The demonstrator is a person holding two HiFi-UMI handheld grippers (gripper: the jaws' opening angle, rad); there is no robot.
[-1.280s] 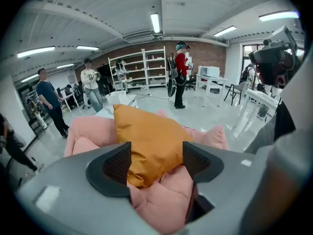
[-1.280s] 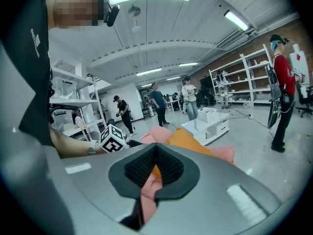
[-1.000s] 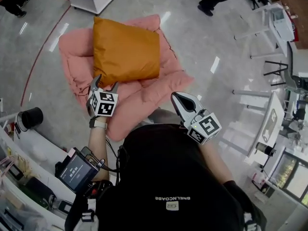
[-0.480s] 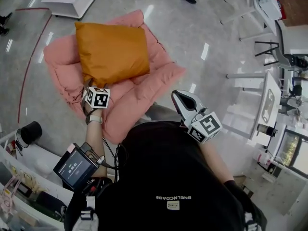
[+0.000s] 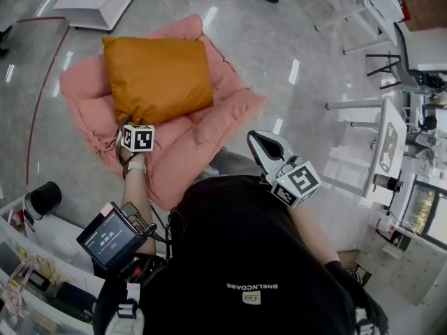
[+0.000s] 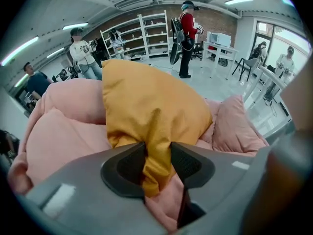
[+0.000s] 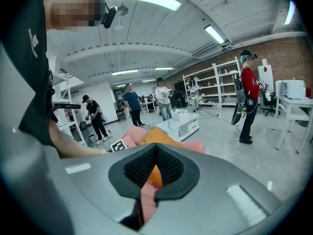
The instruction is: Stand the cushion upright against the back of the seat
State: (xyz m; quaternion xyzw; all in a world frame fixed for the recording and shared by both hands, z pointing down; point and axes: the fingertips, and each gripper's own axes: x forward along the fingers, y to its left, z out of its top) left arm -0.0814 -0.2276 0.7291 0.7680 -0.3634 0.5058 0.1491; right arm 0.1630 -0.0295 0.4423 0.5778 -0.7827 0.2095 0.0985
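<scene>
One orange cushion [image 5: 157, 75], one pink seat [image 5: 188, 145]. The left hand-held gripper [image 6: 157, 161] came down and is closing on the cushion's corner; the right hand-held gripper [image 7: 156, 166] is shut, empty.

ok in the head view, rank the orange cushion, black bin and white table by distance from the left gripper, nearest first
1. orange cushion, just ahead: its corner sits between the left gripper's closing fingers.
2. black bin, on the floor at lower left.
3. white table, far right.

Bare floor [image 5: 269, 40] right of the pink seat [image 5: 188, 145], passable; low white platform [image 5: 91, 2] near its back corner, apparently not touching; white tables [image 5: 387, 142] well right.
</scene>
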